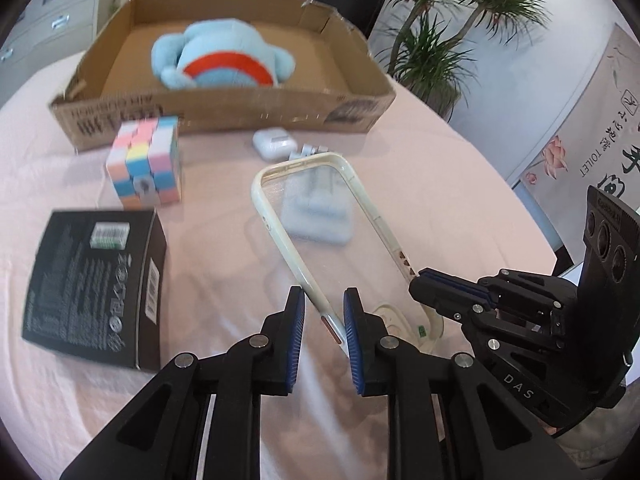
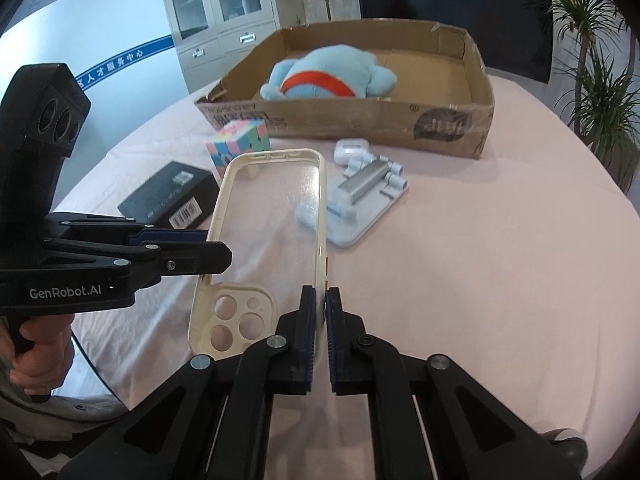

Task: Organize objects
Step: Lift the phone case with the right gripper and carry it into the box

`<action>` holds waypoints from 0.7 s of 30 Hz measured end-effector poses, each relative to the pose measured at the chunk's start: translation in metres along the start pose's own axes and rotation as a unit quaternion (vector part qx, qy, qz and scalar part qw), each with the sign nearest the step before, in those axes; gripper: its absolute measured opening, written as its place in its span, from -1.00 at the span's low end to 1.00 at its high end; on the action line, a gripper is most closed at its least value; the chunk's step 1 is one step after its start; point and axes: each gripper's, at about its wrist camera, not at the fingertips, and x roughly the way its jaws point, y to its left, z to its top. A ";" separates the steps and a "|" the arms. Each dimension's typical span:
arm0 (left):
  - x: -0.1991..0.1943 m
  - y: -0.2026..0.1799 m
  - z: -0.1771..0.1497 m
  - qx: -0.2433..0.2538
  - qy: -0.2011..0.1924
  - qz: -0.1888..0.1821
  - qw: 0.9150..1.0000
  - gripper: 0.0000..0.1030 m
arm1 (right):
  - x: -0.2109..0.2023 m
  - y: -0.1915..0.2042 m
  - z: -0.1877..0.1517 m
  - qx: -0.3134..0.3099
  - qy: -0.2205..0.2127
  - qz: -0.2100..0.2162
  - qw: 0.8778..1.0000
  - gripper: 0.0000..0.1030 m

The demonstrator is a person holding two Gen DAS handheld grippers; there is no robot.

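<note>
The clear phone case [image 2: 276, 220] with the cream bumper is up off the pink tablecloth [image 2: 480, 280] right now, pinched from both sides: the left gripper [image 1: 324, 332] has its blue pads clamped on one long edge near the camera-cutout end, and the right gripper [image 2: 320, 332] is closed tight on the opposite long edge, so the case hangs tilted between the two over the near part of the table. In the right wrist view you can see the person's hand [image 2: 36, 360] wrapped around the left gripper's handle at the left edge of the frame. Behind the case, toward the middle of the table, a pale blue folding phone stand [image 2: 364, 200] lies flat, with a white earbud case [image 2: 351, 150] just beyond it, close to the front wall of the cardboard box [image 2: 360, 124]. The box sits at the far edge of the table with a light blue plush toy [image 2: 332, 74] with a red band inside it. A pastel puzzle cube [image 1: 146, 160] stands near the box's left front corner, and a black retail box [image 1: 94, 284] lies flat nearer the table's left edge, well apart from the phone case.
</note>
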 end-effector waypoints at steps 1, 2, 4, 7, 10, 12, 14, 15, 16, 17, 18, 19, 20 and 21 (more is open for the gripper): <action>-0.003 -0.001 0.003 0.003 -0.004 0.000 1.000 -0.67 | -0.003 0.000 0.003 -0.001 -0.005 -0.003 1.000 -0.93; -0.005 -0.002 0.006 0.005 -0.009 0.001 1.000 -0.67 | -0.005 0.000 0.006 -0.002 -0.009 -0.005 1.000 -0.93; -0.009 -0.004 0.012 0.008 -0.016 0.000 1.000 -0.67 | -0.012 0.001 0.013 -0.006 -0.019 -0.011 1.000 -0.93; -0.013 -0.011 0.022 0.019 -0.026 0.007 0.999 -0.67 | -0.019 0.002 0.023 -0.010 -0.031 -0.021 0.999 -0.93; -0.019 -0.014 0.037 0.025 -0.034 0.010 0.999 -0.67 | -0.024 -0.002 0.036 -0.007 -0.038 -0.026 0.999 -0.93; -0.020 -0.017 0.047 0.033 -0.037 0.013 0.999 -0.67 | -0.026 -0.005 0.043 -0.005 -0.040 -0.029 0.999 -0.93; -0.021 -0.021 0.057 0.042 -0.037 0.018 0.998 -0.67 | -0.027 -0.007 0.050 -0.003 -0.040 -0.031 0.999 -0.93; -0.022 -0.022 0.062 0.043 -0.036 0.018 0.998 -0.67 | -0.028 -0.008 0.055 -0.003 -0.041 -0.033 0.999 -0.93; -0.024 -0.023 0.067 0.045 -0.036 0.019 0.998 -0.67 | -0.029 -0.010 0.061 -0.001 -0.040 -0.034 0.999 -0.93; -0.026 -0.026 0.073 0.047 -0.039 0.019 0.998 -0.67 | -0.030 -0.012 0.066 0.000 -0.040 -0.034 0.999 -0.93; -0.028 -0.028 0.079 0.050 -0.042 0.019 0.998 -0.67 | -0.032 -0.014 0.073 0.001 -0.041 -0.035 0.999 -0.93; -0.030 -0.030 0.086 0.055 -0.046 0.021 0.997 -0.67 | -0.034 -0.016 0.078 0.002 -0.042 -0.036 0.998 -0.93; -0.033 -0.034 0.095 0.062 -0.052 0.024 0.996 -0.67 | -0.036 -0.018 0.084 0.004 -0.044 -0.036 0.998 -0.93; -0.034 -0.034 0.102 0.067 -0.055 0.025 0.996 -0.67 | -0.038 -0.021 0.093 0.007 -0.043 -0.034 0.998 -0.93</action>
